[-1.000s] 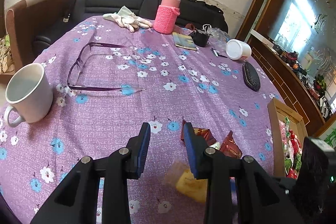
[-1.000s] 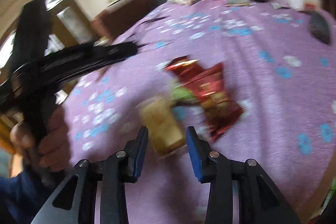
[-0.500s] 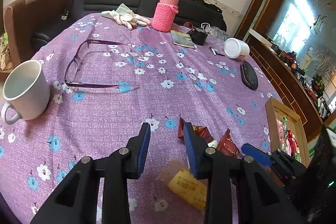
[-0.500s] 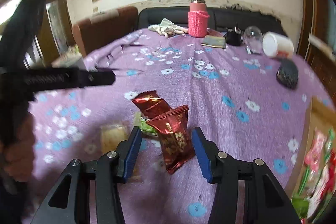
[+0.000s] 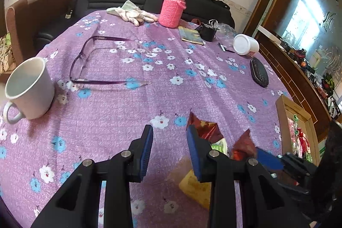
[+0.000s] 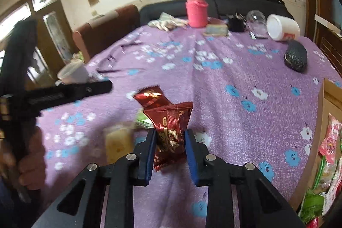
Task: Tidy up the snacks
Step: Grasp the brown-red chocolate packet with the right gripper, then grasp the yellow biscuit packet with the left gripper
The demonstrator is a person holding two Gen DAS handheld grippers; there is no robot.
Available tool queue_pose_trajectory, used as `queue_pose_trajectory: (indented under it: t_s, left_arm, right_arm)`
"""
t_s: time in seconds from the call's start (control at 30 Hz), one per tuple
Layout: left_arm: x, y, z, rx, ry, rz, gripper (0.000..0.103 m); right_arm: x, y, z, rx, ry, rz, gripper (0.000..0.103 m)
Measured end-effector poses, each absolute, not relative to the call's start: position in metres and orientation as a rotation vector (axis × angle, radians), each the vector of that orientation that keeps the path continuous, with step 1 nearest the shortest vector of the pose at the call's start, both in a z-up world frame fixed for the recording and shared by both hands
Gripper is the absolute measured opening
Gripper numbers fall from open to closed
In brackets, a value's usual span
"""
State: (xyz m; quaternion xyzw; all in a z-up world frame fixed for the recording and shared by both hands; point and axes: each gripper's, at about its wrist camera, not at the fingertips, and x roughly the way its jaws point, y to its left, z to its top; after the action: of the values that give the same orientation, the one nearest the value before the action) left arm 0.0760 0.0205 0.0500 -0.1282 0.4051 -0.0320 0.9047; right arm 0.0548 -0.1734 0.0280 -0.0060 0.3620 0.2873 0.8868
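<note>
Right wrist view: right tongs [image 6: 168, 149] closing w/ a dark red snack packet [image 6: 171, 127] between the blue pads; pads look pressed on its sides, lower end of packet crumpled between them. Second red packet [image 6: 150, 97] lies just behind on the purple flowered bench [image 6: 235, 69], green wrapper [image 6: 143, 119] and yellow snack [image 6: 117, 142] beside it. Cardboard box [image 6: 325, 112] at right edge w/ more snacks inside. Left wrist view: left tongs [image 5: 170, 150] w/ pads a little apart, nothing between them, above bench. White mug [image 5: 30, 87] and purple glasses [image 5: 96, 63] farther off, well apart from snacks.
</note>
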Motion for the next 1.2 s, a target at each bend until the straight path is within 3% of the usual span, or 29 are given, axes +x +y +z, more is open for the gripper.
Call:
queue_pose_trajectory:
  t_s: [0.2,0.5,0.53,0.6,0.63,1.0,1.07,1.13,1.2]
  left_arm:
    - [0.058,0.034,0.049,-0.306,0.883,-0.064,0.031]
    - [0.028,0.036,0.043,-0.281,0.930,-0.092,0.032]
    - [0.026,0.032,0.041,-0.280,0.938,-0.102,0.033]
    - [0.024,0.025,0.039,-0.288,0.953,-0.117,0.053]
    - [0.024,0.018,0.036,-0.289,0.965,-0.128,0.057]
    - [0.039,-0.042,0.011,-0.076,1.024,-0.006,0.059]
    - [0.039,-0.046,0.010,-0.019,1.005,0.021,0.056]
    - [0.039,-0.045,0.010,0.011,0.978,0.043,0.035]
    - [0.039,-0.038,0.011,-0.013,0.973,0.028,0.033]
  right_arm:
    - [0.044,-0.154,0.022,-0.113,0.786,0.612,0.027]
    - [0.048,-0.171,0.031,0.182,0.820,0.815,0.027]
    - [0.052,-0.178,0.030,0.215,0.817,0.786,0.027]
    - [0.059,-0.188,0.030,0.263,0.815,0.743,0.027]
    - [0.063,-0.195,0.030,0.295,0.813,0.721,0.027]
    - [0.066,-0.219,0.044,0.363,0.739,0.644,0.027]
    - [0.066,-0.220,0.045,0.364,0.735,0.642,0.027]
    - [0.066,-0.220,0.045,0.363,0.734,0.642,0.027]
    - [0.065,-0.220,0.046,0.360,0.734,0.642,0.027]
